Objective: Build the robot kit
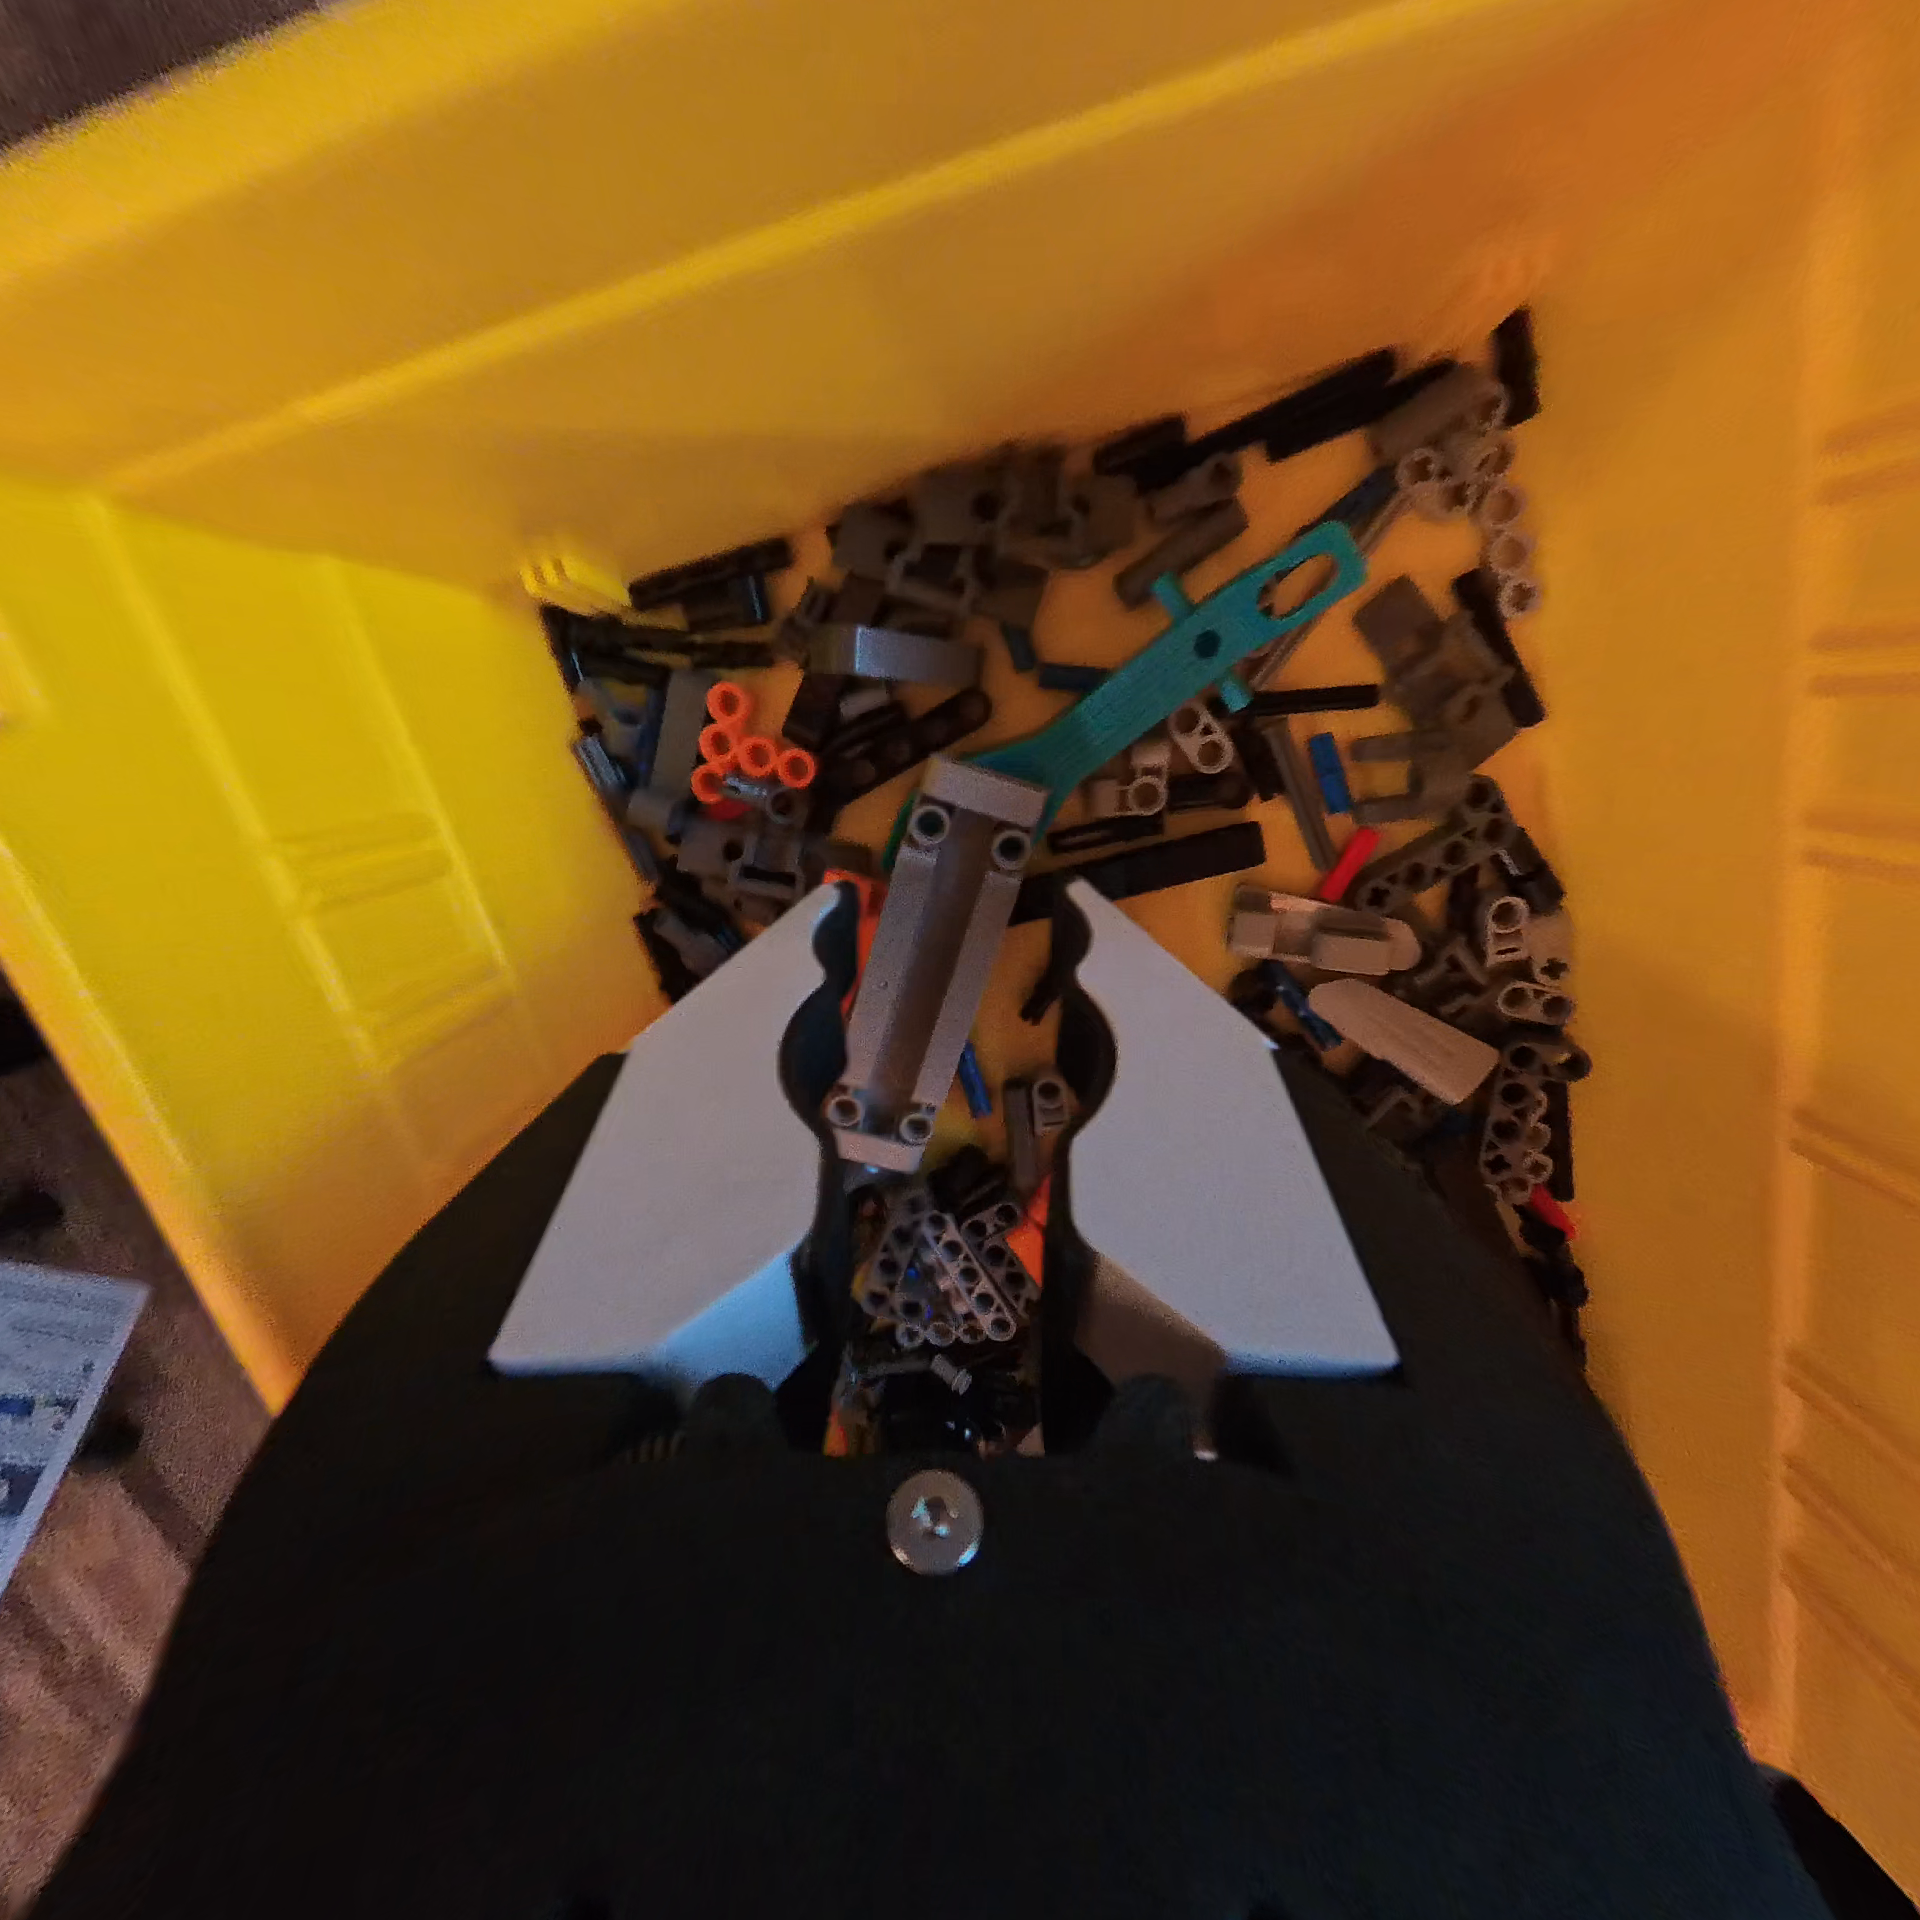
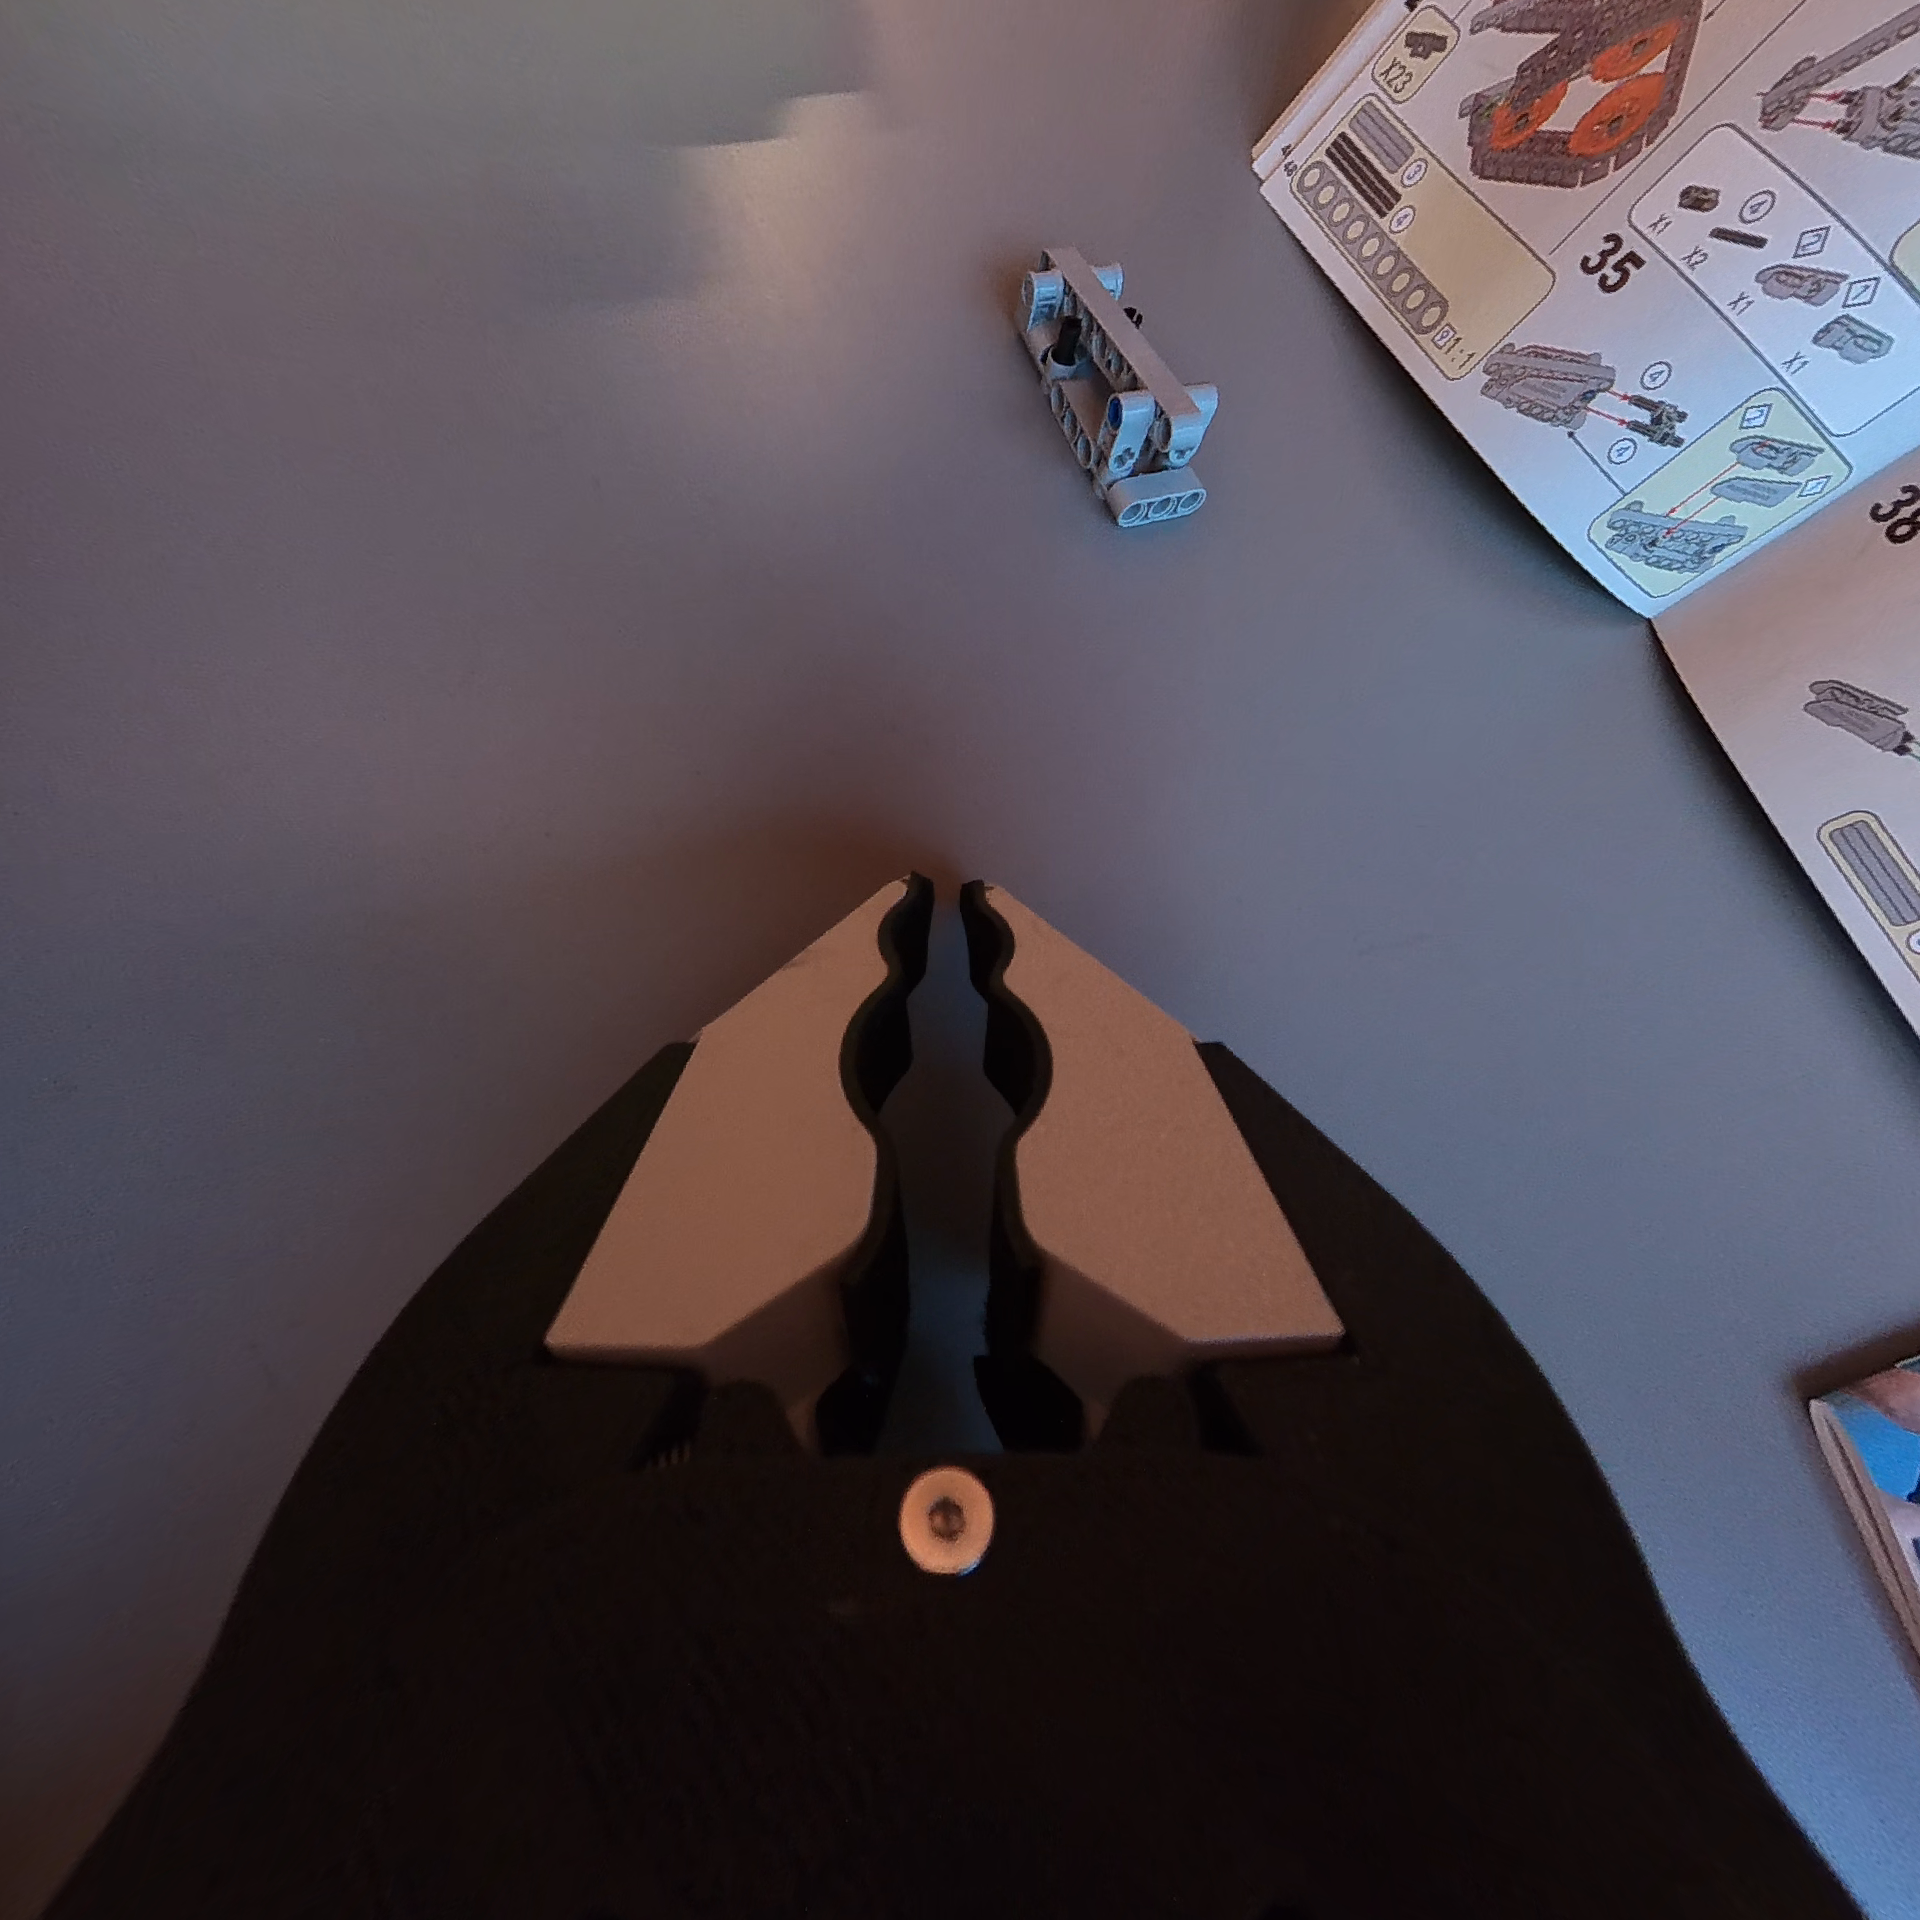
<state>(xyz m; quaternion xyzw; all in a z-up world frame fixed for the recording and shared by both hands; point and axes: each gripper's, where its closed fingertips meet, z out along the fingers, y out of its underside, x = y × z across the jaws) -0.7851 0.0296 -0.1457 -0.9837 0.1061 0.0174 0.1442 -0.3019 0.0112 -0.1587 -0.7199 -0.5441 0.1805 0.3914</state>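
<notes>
I look down on a smooth grey tabletop (image 2: 520, 623) with a soft pale glare across its far side. Elsewhere I see brownish floor (image 1: 94, 1621), dim and blurred, under warm light.

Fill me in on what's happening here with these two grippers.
The left gripper reaches into a yellow bin full of loose building pieces, its jaws open around a long grey panel piece; whether they touch it cannot be told. A teal tool lies among the pieces beyond it. The right gripper hangs over a grey table, jaws nearly shut and holding nothing. Ahead of it sits a small grey assembly, with an open instruction booklet to its right.
</notes>
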